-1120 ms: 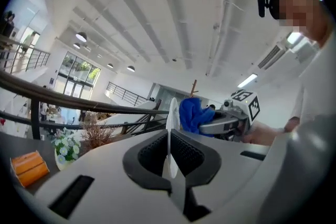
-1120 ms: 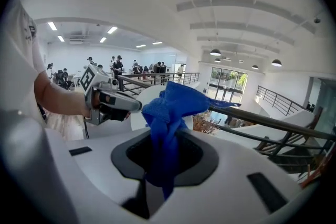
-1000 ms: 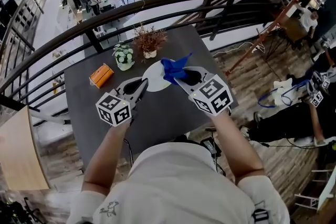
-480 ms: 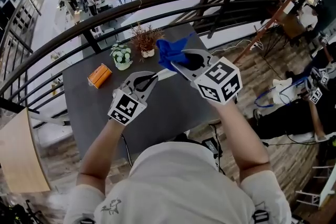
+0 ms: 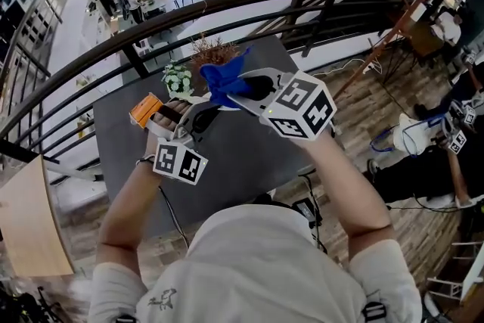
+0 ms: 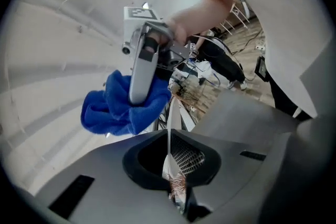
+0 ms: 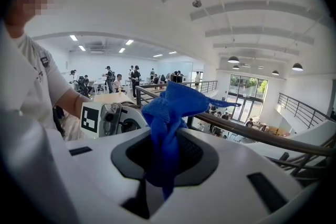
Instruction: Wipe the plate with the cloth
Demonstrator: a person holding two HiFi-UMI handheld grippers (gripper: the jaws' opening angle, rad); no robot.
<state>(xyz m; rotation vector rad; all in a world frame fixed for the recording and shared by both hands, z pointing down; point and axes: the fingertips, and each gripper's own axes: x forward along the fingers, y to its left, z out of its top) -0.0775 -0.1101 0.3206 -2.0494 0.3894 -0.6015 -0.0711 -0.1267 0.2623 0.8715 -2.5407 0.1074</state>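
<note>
Plate [image 6: 168,136]: clamped at rim in left gripper [image 5: 198,116] jaws; since a second ago lifted off surface [image 5: 242,163] and rolled edge-on.
Cloth [image 5: 219,79]: clamped in right gripper [image 5: 240,91] jaws, raised alongside, just beside plate.
Wiping judged resumable in air.

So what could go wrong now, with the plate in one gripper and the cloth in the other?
The left gripper pinches the plate by its rim only, above the table; a firm push from the cloth could lever it loose and drop it. The cloth sits bunched in the right gripper, so the hard jaw tips might scrape the plate instead.
</note>
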